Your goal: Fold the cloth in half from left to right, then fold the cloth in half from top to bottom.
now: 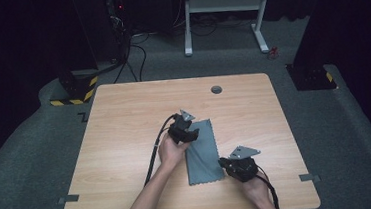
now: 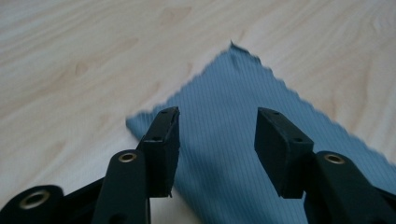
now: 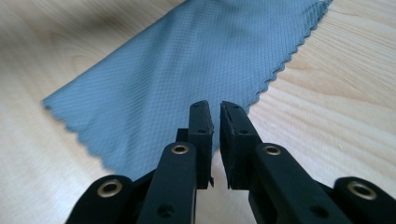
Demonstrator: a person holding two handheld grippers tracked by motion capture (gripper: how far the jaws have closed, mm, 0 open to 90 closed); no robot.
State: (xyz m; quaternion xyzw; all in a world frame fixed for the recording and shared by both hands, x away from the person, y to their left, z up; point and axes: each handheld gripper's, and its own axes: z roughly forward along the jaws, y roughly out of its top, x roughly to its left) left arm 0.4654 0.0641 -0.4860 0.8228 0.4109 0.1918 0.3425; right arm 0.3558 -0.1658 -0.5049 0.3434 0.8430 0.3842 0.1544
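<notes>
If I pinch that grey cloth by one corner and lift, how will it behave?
The cloth lies thin and flat on the table, so it will probably droop limply. It looks light. On the smooth wood, a push would likely slide or bunch it.

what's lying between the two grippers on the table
The grey cloth: in the high view it stretches from the left gripper at its far end to the right gripper at its near corner, flat on the table.
</notes>
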